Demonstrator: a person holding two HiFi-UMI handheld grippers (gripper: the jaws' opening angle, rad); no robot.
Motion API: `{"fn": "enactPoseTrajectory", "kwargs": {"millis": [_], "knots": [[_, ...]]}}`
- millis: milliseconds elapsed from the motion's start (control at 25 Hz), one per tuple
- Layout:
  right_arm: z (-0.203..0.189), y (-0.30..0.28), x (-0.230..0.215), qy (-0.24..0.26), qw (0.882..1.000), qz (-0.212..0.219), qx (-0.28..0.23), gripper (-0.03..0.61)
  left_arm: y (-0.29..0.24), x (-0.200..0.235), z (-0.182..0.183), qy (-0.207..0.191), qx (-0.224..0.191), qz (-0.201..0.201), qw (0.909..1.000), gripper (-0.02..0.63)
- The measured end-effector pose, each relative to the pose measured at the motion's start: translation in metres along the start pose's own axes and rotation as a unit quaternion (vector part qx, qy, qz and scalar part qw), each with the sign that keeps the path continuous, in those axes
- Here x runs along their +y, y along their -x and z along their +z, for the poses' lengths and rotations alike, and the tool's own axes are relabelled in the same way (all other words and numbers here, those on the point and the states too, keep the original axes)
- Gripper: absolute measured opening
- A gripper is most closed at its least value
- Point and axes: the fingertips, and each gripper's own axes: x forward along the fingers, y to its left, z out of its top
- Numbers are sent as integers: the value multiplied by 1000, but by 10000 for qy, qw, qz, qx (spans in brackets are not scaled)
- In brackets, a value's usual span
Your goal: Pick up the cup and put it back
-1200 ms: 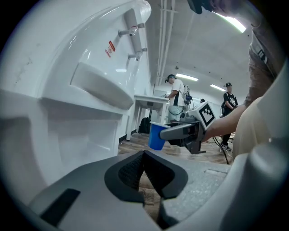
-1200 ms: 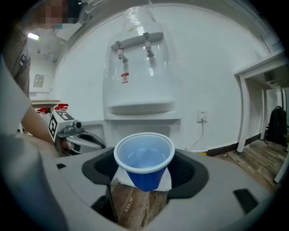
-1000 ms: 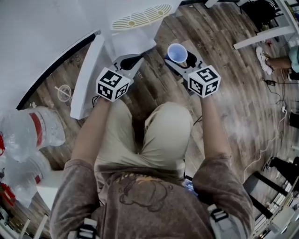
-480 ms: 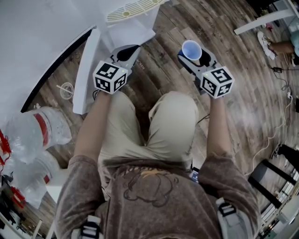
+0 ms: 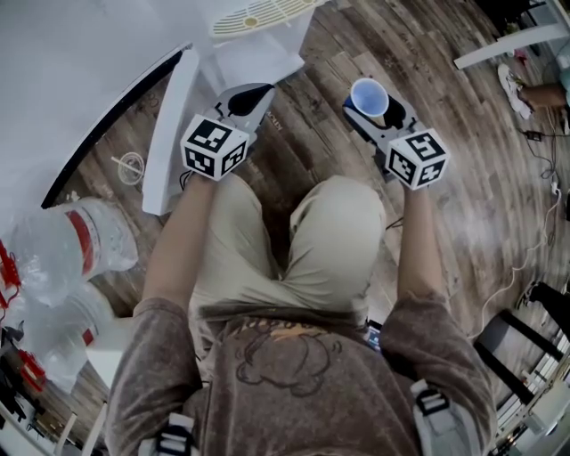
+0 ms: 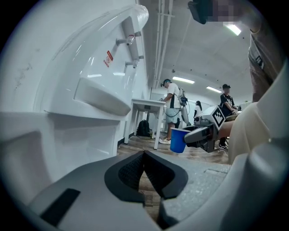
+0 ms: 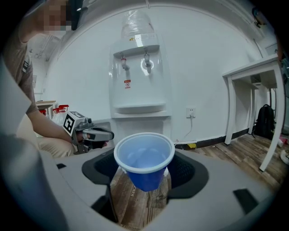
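Observation:
A blue plastic cup point(image 5: 368, 96) with a white rim stands upright and empty between the jaws of my right gripper point(image 5: 370, 105), which is shut on its sides above the wooden floor. In the right gripper view the cup point(image 7: 144, 160) fills the middle between the dark pads, and my right gripper point(image 7: 144, 176) points at a white water dispenser point(image 7: 137, 76). My left gripper point(image 5: 244, 100) is held out beside it at the left, its jaws closed with nothing in them. The left gripper view shows the left gripper point(image 6: 144, 169) with its pads meeting, and the cup point(image 6: 177, 140) off to the right.
The dispenser's drip grille point(image 5: 258, 16) lies just ahead of both grippers. Big plastic water bottles point(image 5: 71, 249) sit at the left. A white table point(image 7: 253, 72) stands to the right, with cables on the floor beyond it. Several people stand far back point(image 6: 171, 108).
My right gripper has carried the cup a little to the right and forward. The left gripper has barely moved.

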Motion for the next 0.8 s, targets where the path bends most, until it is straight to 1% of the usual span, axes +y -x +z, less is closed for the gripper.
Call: {"fn": "enactPoseTrajectory", "kwargs": {"millis": [160,480,800], "knots": [[1,-2,-4,-119,9999,21,-98,336,-1,-4,1,-30,-11,-34,10000,2],[-2,-14,-6,-28,9999,95,24,336,-1,-7,7,-141,-99,-30,9998,2],[5,-56,0,146,9992,377,30,336,16,-5,24,-156,-370,98,9991,2]]}}
